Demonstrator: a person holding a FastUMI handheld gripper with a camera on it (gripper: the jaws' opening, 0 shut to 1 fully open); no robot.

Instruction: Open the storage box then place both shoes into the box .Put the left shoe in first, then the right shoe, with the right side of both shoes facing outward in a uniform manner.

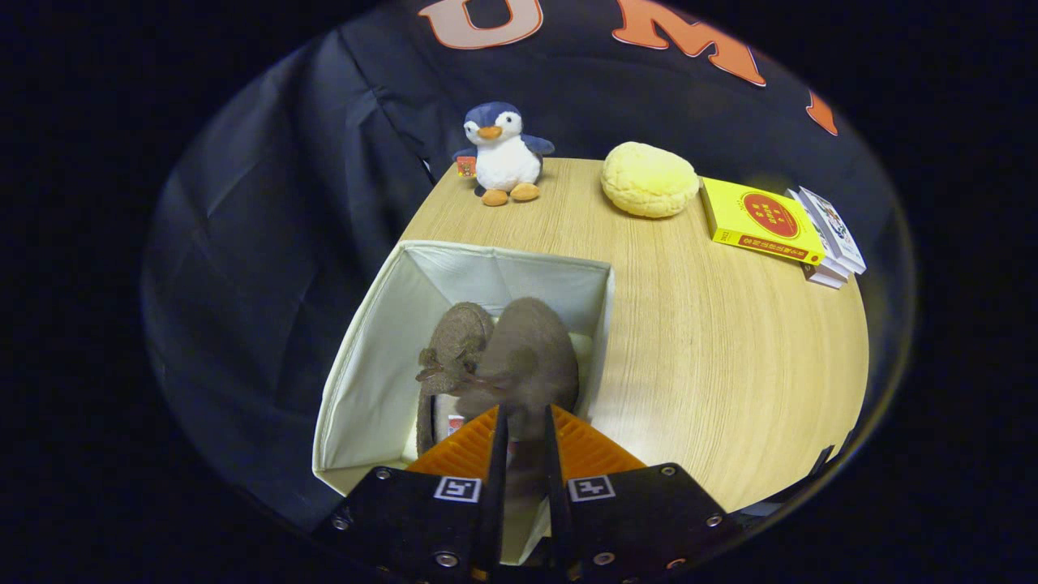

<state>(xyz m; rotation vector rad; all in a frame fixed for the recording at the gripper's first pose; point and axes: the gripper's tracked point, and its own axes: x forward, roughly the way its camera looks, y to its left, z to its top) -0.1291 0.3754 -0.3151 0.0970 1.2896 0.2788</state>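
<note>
Nearly done: gripper (525, 430) lowering the second shoe (527, 357) into the open storage box (365, 381).
Lower centre, fingers clench this brown slipper beside the first shoe (454, 345) already inside; only release remains.

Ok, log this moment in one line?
stage: second shoe going in | gripper: shut on second shoe | first shoe: in box | box: open

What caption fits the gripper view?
Gripper shut on second brown shoe, lowering it beside the first in white box.
</note>
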